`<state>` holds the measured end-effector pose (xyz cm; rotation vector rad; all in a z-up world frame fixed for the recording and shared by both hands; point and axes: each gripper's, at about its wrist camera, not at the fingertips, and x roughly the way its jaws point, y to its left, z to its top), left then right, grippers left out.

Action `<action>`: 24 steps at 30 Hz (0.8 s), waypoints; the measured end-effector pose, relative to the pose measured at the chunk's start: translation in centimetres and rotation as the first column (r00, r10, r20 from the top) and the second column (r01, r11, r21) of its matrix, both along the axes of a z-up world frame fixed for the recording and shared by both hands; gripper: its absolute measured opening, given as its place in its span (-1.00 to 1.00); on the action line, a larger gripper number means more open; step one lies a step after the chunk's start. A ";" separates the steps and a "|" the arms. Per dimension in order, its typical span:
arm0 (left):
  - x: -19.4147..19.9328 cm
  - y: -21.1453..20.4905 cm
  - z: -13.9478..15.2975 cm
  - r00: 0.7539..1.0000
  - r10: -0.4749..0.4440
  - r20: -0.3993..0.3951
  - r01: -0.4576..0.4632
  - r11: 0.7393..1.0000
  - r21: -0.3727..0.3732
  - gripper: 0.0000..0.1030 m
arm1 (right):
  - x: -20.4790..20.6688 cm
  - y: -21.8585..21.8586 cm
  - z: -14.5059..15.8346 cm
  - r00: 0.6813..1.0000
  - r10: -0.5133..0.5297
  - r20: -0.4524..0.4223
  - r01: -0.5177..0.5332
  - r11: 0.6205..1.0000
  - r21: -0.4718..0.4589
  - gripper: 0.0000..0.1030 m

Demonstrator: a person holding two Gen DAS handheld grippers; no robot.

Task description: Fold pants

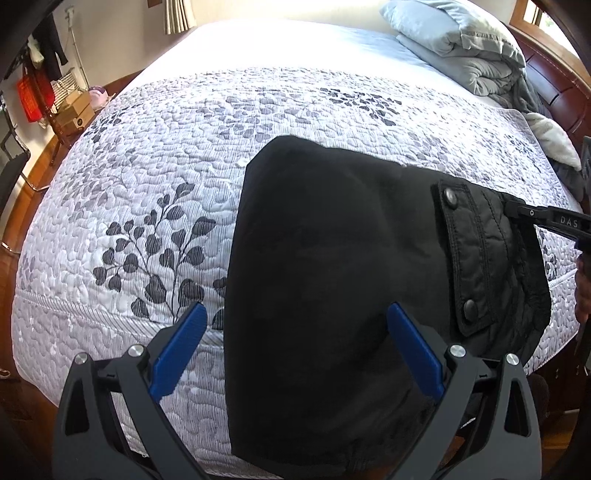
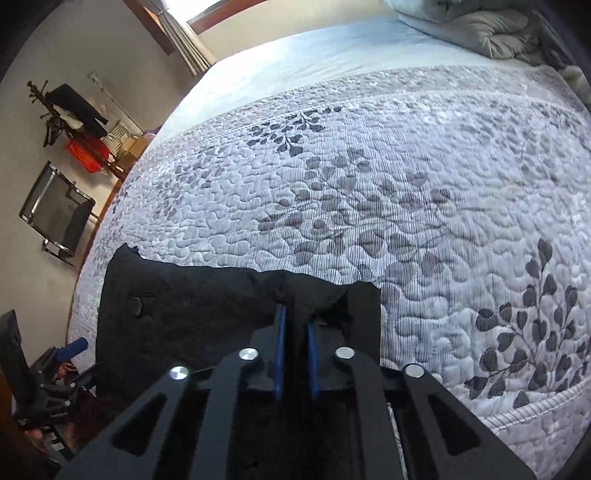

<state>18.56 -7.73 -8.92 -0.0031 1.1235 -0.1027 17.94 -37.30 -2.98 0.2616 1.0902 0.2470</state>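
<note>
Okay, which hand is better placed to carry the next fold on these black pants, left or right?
Probably the right. The right tool is shut on the edge of the black pants, ready to pull the fabric over. The left tool stands open above them, gripping nothing.

Daylight from window (image 2: pixel 207 16) far ahead of tool blows out bed (image 1: pixel 277 40) top; black pants (image 1: pixel 332 258) lose detail. Heavy fisheye bending, dark corners.

The black pants (image 1: pixel 325 280), quilted at the waist with a snap-buttoned pocket flap (image 1: pixel 469 254), lie folded on the leaf-patterned quilt (image 1: pixel 147 184) near the bed's front edge, one corner lifted.
</note>
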 end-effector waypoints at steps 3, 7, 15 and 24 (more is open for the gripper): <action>0.5 -0.3 0.5 1.000 0.000 0.015 0.001 1.000 -0.011 0.90 | 0.0 -0.2 0.7 1.000 -0.003 0.022 0.003 1.000 -0.001 -0.86; 1.2 -0.7 1.4 0.999 0.002 0.040 -0.001 1.000 -0.029 0.90 | 0.3 -0.9 1.2 0.999 -0.021 0.026 0.020 1.000 0.021 -0.86; 1.9 -1.2 2.4 0.997 0.000 0.074 0.003 0.999 -0.042 0.90 | 0.9 -1.2 -0.6 1.000 -0.030 0.000 0.030 0.999 0.031 -0.86; 1.5 -1.3 3.2 0.994 -0.015 0.106 0.019 0.999 -0.040 0.90 | 0.4 -1.7 -1.7 0.999 -0.044 -0.006 0.044 0.998 0.036 -0.50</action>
